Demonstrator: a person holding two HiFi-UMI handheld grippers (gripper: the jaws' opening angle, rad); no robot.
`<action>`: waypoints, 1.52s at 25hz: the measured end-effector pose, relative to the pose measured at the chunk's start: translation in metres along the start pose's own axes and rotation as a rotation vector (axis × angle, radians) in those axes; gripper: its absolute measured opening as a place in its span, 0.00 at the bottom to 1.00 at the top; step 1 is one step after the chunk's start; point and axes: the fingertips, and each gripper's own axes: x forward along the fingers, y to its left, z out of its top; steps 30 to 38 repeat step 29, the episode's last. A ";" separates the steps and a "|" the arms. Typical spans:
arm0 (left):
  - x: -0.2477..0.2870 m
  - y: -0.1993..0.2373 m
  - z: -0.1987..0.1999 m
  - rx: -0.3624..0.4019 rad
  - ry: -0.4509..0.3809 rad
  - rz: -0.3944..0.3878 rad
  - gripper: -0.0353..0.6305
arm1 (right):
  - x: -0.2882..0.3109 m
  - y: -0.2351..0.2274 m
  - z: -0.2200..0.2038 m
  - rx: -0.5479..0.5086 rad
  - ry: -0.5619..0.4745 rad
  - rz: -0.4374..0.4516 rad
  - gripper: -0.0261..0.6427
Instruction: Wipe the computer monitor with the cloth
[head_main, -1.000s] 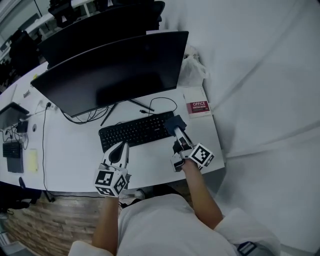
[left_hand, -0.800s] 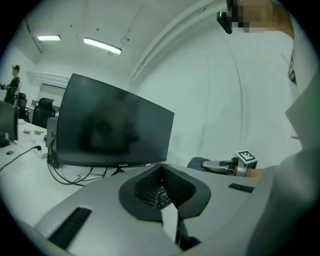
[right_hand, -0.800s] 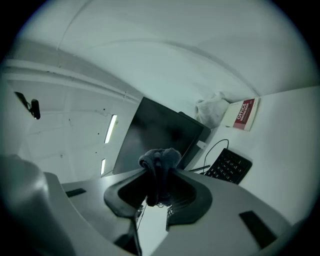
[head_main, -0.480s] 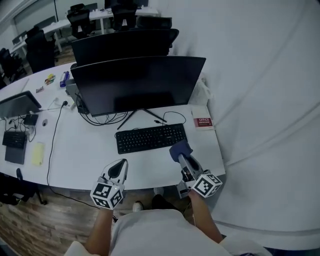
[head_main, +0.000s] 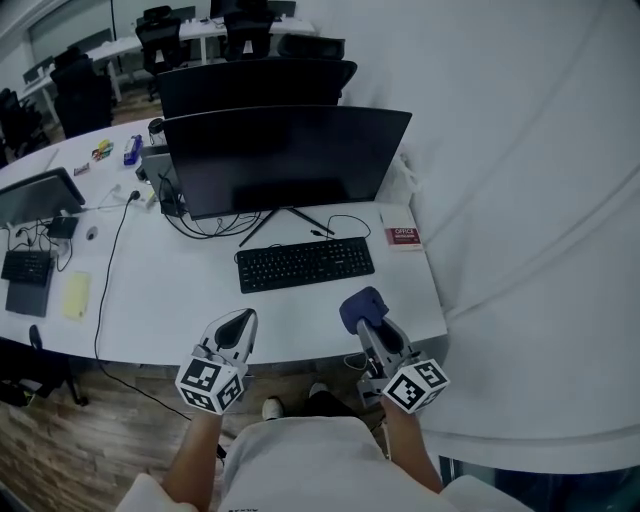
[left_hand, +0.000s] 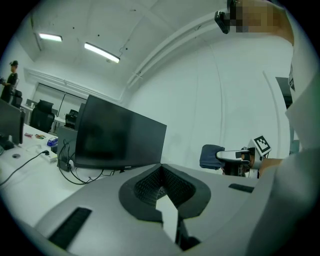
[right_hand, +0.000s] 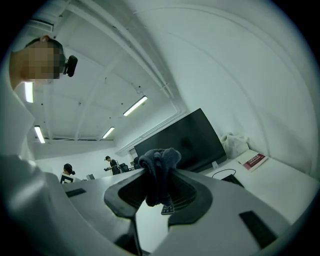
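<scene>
While the head view looks down, the right gripper (head_main: 365, 322) hangs over the front edge of the desk (head_main: 170, 290) with the dark cloth (head_main: 360, 305) bunched at its tip, well short of the monitor (head_main: 285, 160) beyond the keyboard (head_main: 305, 263). The left gripper (head_main: 238, 325) is level beside it. Left gripper view: jaws pressed together, nothing between them. Right gripper view: jaws clamped on the cloth, with the monitor beyond

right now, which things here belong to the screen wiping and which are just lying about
For the job: cloth, monitor, right gripper clamping the cloth.
Just lying about: keyboard, red booklet, yellow notepad.
</scene>
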 end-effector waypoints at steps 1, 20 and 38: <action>-0.001 -0.002 0.001 0.001 -0.006 0.005 0.06 | -0.001 0.000 0.000 -0.005 0.003 0.006 0.22; 0.008 -0.059 0.013 -0.005 -0.049 0.131 0.06 | -0.022 -0.023 0.038 -0.189 0.044 0.113 0.22; 0.016 -0.067 0.016 0.005 -0.059 0.136 0.06 | -0.026 -0.031 0.033 -0.181 0.054 0.123 0.22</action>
